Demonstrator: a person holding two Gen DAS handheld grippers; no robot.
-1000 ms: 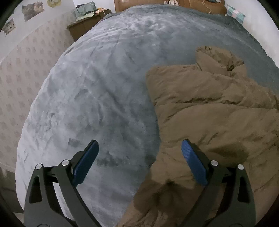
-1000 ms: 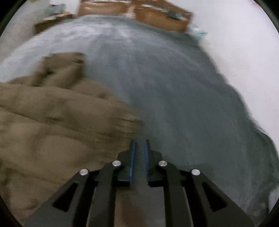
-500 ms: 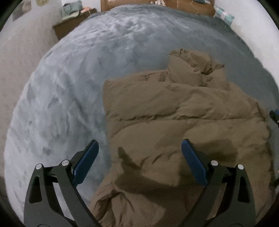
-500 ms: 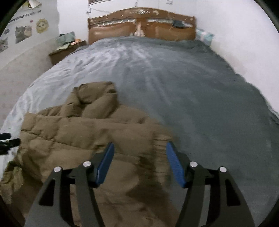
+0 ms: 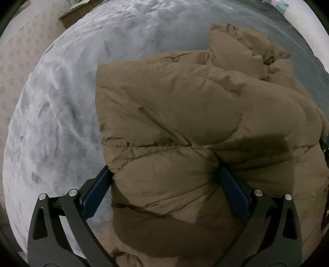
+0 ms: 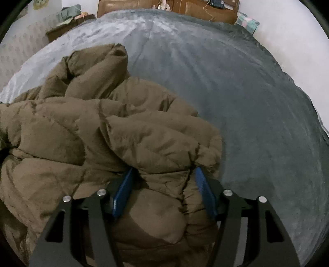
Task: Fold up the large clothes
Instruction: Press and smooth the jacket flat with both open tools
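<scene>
A brown puffer jacket point(image 5: 185, 115) lies folded in a thick bundle on a grey-blue bed cover point(image 5: 61, 106). My left gripper point(image 5: 164, 182) is open, and the jacket's near left edge bulges between its blue pads point(image 5: 96, 191). The jacket also shows in the right wrist view point(image 6: 92, 131), with its hood end toward the headboard. My right gripper point(image 6: 164, 184) is open, with the jacket's near right corner between its blue pads point(image 6: 123, 193). Neither gripper pinches the fabric.
The bed cover point(image 6: 236, 102) stretches far to the right and back. A brown headboard point(image 6: 185, 6) stands at the far end, with a pillow point(image 6: 246, 21) at its right. A cluttered nightstand point(image 6: 65, 24) stands at the far left by the wall.
Both grippers have moved forward and down onto the jacket, so fabric now sits between the pads. The right gripper, shut a second ago, opened. The left stayed open.
</scene>
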